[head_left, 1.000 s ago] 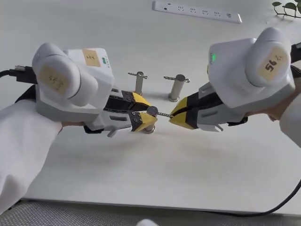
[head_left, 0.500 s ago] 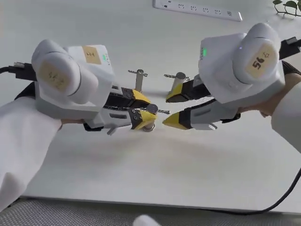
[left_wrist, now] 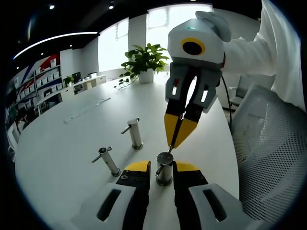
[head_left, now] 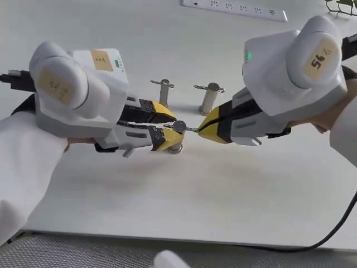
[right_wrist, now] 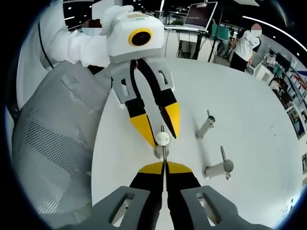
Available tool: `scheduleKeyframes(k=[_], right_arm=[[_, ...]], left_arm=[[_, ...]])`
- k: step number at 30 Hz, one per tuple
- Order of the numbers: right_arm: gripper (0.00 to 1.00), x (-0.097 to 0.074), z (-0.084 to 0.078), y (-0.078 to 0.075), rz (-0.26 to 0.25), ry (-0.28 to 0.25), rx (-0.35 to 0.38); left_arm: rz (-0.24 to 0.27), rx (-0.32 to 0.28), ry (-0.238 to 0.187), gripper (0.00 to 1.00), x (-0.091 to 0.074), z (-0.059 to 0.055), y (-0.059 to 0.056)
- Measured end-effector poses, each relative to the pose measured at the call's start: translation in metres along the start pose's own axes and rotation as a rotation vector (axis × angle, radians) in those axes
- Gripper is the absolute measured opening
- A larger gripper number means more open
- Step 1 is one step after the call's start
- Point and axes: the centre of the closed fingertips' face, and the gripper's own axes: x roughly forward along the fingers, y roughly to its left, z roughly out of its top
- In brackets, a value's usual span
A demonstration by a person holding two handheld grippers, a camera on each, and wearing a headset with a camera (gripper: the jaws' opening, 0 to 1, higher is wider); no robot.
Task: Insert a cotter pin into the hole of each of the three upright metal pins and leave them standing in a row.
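The near upright metal pin stands between the pads of my left gripper, which is shut on it. In the left gripper view the pin sits between the yellow tips of my left gripper. My right gripper faces it from the right, shut on a thin cotter pin whose tip meets the pin's head. The right gripper view has the cotter pin running from my right gripper to the pin head. Two more metal pins stand behind, each with a cotter pin through it.
A white power strip lies at the table's far edge, with a plant at the far right. A black cable hangs over the near table edge. A mesh chair stands beside the table.
Half a second ago my right gripper stood open and back from the cotter pin left in the near metal pin. It has now shut on that cotter pin's end. My left gripper keeps its hold.
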Motion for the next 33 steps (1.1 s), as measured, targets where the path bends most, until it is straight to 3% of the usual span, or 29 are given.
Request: scheduleKeyframes(k=[10,16,19,21,28,31,33], right_arm=[[0.0,0.005,0.007,0.001,0.005,-0.004,-0.012],[0.01,0.008,0.01,0.001,0.004,-0.014,-0.015],[0.11,0.007,0.01,0.0,-0.004,-0.023,0.002],[0.16,0.007,0.011,-0.003,-0.02,-0.038,0.022],[0.21,0.011,0.016,-0.001,-0.015,-0.094,0.091],[0.23,0.016,0.019,0.003,-0.004,-0.115,0.119],[0.24,0.021,0.02,0.005,-0.001,-0.121,0.119]], left_arm=[[-0.009,-0.009,-0.005,0.19,0.0,0.0,-0.002],[-0.034,-0.023,-0.013,0.31,0.0,0.0,-0.007],[-0.035,-0.03,-0.016,0.37,0.0,-0.001,-0.006],[-0.028,-0.037,-0.026,0.44,-0.001,0.0,-0.004],[-0.01,-0.024,0.002,0.88,-0.015,0.001,-0.002],[-0.015,-0.049,-0.008,0.98,-0.023,0.0,-0.003],[-0.025,-0.066,-0.005,0.99,-0.028,-0.003,-0.005]])
